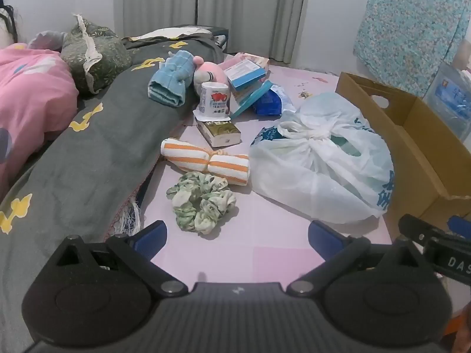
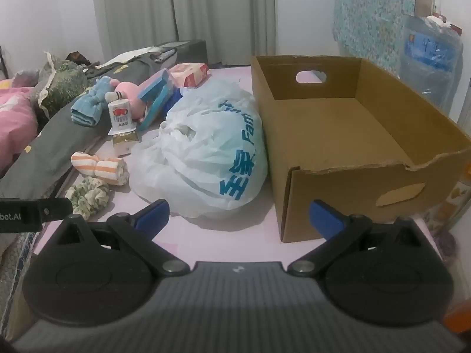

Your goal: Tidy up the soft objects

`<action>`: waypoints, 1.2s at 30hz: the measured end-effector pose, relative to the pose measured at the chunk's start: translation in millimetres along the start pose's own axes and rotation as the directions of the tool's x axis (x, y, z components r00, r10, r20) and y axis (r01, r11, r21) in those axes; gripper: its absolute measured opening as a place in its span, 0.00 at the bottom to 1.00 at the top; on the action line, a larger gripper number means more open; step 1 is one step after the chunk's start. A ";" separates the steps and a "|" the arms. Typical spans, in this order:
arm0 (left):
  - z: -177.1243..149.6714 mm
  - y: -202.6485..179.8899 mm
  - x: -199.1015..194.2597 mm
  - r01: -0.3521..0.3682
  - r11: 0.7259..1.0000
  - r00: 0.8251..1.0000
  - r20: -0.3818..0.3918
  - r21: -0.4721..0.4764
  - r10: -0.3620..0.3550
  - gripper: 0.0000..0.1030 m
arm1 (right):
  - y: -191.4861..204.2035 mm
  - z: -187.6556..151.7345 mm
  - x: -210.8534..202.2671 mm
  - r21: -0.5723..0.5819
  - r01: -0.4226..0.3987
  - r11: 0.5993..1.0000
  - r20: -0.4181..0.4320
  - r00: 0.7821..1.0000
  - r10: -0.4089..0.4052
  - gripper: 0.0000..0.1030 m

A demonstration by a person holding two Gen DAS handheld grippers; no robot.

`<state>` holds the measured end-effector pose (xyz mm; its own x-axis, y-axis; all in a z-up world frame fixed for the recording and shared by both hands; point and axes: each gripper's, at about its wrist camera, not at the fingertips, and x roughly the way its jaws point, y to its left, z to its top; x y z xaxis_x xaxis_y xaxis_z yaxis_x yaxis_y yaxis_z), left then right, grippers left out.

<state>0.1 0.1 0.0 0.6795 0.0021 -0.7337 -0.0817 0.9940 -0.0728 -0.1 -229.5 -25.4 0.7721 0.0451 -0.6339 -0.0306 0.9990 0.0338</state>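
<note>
A green-and-white scrunchie [image 1: 201, 203] lies on the pink sheet just ahead of my left gripper [image 1: 237, 235], which is open and holds nothing. Behind it lies a rolled orange-striped towel [image 1: 206, 160], and farther back a blue towel [image 1: 169, 79] and a pink plush toy [image 1: 210, 72]. A tied white plastic bag [image 2: 206, 150] bulges in the middle. My right gripper [image 2: 238, 220] is open and bare, its jaws spanning the bag's near edge and the near corner of an open cardboard box [image 2: 338, 135] with nothing in it.
A milk carton [image 1: 214, 100], a small gold-patterned box [image 1: 219, 132] and blue-edged boxes [image 1: 245, 75] sit among the soft things. A grey quilt [image 1: 88, 147], a pink quilt [image 1: 29, 94] and a green pillow [image 1: 91, 56] fill the left. Curtains hang behind.
</note>
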 end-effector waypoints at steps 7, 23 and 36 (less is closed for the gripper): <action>0.1 -0.2 -1.5 0.005 1.000 1.000 0.005 0.008 -0.006 0.99 | 1.3 3.4 -4.8 -0.007 0.008 1.000 0.001 1.000 -0.008 0.99; -0.2 0.5 -3.5 -0.002 1.000 1.000 0.001 0.010 0.002 0.99 | 3.7 3.1 -2.3 -0.007 -0.009 1.000 -0.014 1.000 0.008 0.99; -0.3 0.8 -5.3 0.001 1.000 1.000 0.002 0.013 -0.001 0.99 | 5.1 1.9 -3.0 -0.011 -0.013 1.000 -0.014 1.000 0.013 0.99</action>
<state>-3.8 0.9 3.6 0.6811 0.0016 -0.7322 -0.0715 0.9954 -0.0643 -1.3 -224.6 -21.9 0.7626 0.0583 -0.6443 -0.0481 0.9983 0.0335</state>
